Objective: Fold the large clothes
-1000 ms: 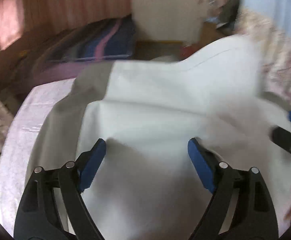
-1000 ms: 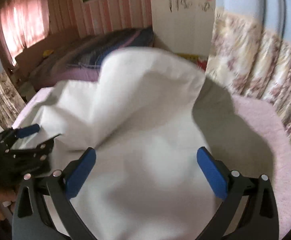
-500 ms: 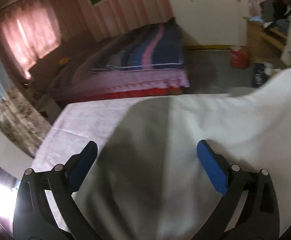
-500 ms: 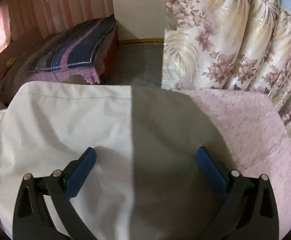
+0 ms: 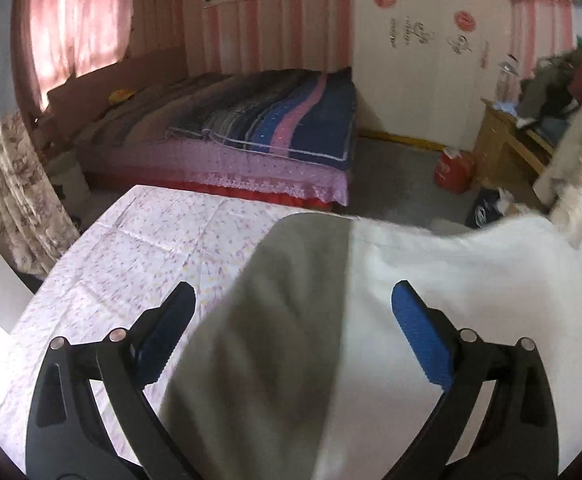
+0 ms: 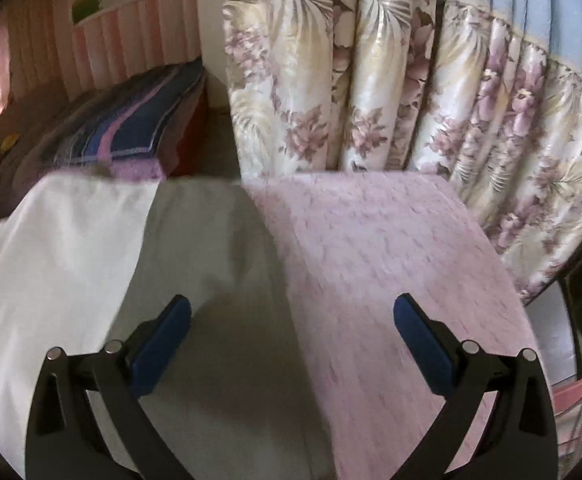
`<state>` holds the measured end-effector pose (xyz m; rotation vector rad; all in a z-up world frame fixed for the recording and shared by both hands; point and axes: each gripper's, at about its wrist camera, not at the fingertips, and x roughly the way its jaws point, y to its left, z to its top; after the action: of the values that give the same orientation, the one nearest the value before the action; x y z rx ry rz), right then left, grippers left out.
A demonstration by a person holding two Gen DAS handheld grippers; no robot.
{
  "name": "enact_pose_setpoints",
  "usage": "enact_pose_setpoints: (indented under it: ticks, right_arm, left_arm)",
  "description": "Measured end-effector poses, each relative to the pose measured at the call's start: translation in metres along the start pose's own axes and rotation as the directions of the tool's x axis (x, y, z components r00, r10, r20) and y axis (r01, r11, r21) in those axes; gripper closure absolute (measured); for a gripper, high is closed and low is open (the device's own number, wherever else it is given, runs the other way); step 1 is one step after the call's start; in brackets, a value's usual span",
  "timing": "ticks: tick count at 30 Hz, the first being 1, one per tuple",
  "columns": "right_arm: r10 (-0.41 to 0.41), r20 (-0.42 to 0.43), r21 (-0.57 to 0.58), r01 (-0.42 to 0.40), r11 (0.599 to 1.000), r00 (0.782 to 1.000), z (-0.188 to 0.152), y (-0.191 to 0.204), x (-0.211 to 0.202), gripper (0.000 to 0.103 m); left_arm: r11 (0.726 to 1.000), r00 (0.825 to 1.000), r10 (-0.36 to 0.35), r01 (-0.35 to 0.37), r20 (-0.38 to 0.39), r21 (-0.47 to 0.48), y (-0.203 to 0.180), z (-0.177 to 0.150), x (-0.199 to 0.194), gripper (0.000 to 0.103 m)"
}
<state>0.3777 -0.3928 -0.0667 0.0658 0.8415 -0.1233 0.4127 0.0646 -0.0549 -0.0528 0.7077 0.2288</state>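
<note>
Both grippers stand wide apart, nothing clamped between the pads. The left gripper (image 5: 293,320) hangs over the left edge of the garment (image 5: 411,320), its jaws having just spread wider with only cloth lying underneath them, not pinched. Left blue pad sits above the bare tablecloth (image 5: 139,256), right pad above the white cloth.

The garment is a big white piece with a grey panel along each side, lying spread on a table covered in a pink flowered tablecloth. In the left wrist view the grey panel runs down the middle of the frame and the white part fills the right side, its far edge lifted a bit and blurred. In the right wrist view the garment (image 6: 71,280) fills the left half, grey panel next to the bare tablecloth (image 6: 391,248) on the right.

The right gripper (image 6: 291,328) hovers over the right edge of the garment, jaws spread, left pad above the grey panel, right pad above the pink cloth. Not touching, as far as the view tells.

Background: a bed (image 5: 251,132) with a blue and pink striped blanket beyond the table, flowered curtains (image 6: 411,100) just behind the table's far right edge, a red container (image 5: 453,170) on the floor near a wooden shelf (image 5: 507,140). Edges of the frames are motion-blurred.
</note>
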Motion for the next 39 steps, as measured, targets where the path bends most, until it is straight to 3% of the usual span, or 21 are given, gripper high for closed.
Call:
enact_pose_setpoints:
  ticks: [5, 7, 9, 12, 15, 18, 22, 24, 27, 33, 34, 35, 39]
  right_arm:
    - [0.083, 0.06, 0.002, -0.084, 0.997, 0.995, -0.035, -0.015, -0.045, 0.002]
    - [0.13, 0.086, -0.004, -0.13, 0.991, 0.988, -0.049, -0.026, -0.058, 0.002]
    - [0.162, 0.087, -0.029, -0.16, 0.987, 0.983, -0.058, -0.035, -0.062, 0.002]
    - [0.237, 0.046, -0.023, -0.236, 0.972, 0.971, -0.072, -0.053, -0.069, 0.002]
    - [0.245, 0.03, -0.026, -0.244, 0.969, 0.969, -0.08, -0.064, -0.077, 0.002]
    - [0.202, 0.038, -0.041, -0.201, 0.979, 0.979, -0.084, -0.072, -0.083, 0.002]
    - [0.228, 0.044, 0.008, -0.229, 0.973, 0.973, -0.084, -0.085, -0.087, 0.002]
    - [0.281, 0.037, 0.024, -0.281, 0.959, 0.959, -0.08, -0.085, -0.084, 0.002]
    - [0.285, 0.033, 0.016, -0.285, 0.958, 0.958, -0.073, -0.07, -0.078, 0.003]
    - [0.296, -0.036, -0.031, -0.297, 0.954, 0.955, -0.062, -0.026, -0.05, 0.015]
    - [0.294, -0.053, -0.039, -0.296, 0.954, 0.954, -0.062, -0.02, -0.045, 0.028]
    - [0.292, -0.077, -0.047, -0.296, 0.954, 0.953, -0.063, -0.014, -0.039, 0.033]
    - [0.249, -0.122, -0.036, -0.255, 0.966, 0.961, -0.071, -0.002, -0.017, 0.03]
  left_arm:
    - [0.995, 0.998, -0.07, 0.069, 0.01, 0.072, -0.03, -0.025, -0.055, 0.003]
    - [0.993, 0.998, -0.046, 0.041, 0.04, 0.109, -0.045, -0.039, -0.08, 0.003]
    - [0.992, 0.998, -0.044, 0.038, 0.048, 0.122, -0.057, -0.051, -0.098, 0.003]
    - [0.989, 0.993, -0.099, 0.09, 0.071, 0.117, -0.073, -0.067, -0.13, 0.003]
    - [0.973, 0.984, -0.148, 0.127, 0.1, 0.191, -0.105, -0.08, -0.156, 0.003]
    - [0.955, 0.977, -0.179, 0.145, 0.113, 0.257, -0.134, -0.082, -0.168, 0.003]
    - [0.944, 0.967, -0.245, 0.22, 0.074, 0.245, -0.155, -0.086, -0.166, 0.003]
    - [0.948, 0.971, -0.232, 0.211, 0.062, 0.237, -0.16, -0.087, -0.157, 0.004]
    - [0.952, 0.975, -0.217, 0.203, 0.04, 0.231, -0.154, -0.086, -0.144, 0.004]
    - [0.961, 0.98, -0.199, 0.196, -0.006, 0.194, -0.131, -0.078, -0.108, 0.004]
    - [0.96, 0.977, -0.215, 0.214, -0.015, 0.18, -0.13, -0.078, -0.104, 0.005]
    - [0.956, 0.97, -0.243, 0.243, -0.019, 0.164, -0.13, -0.078, -0.102, 0.005]
    - [0.93, 0.947, -0.321, 0.321, -0.026, 0.182, -0.154, -0.081, -0.102, 0.005]
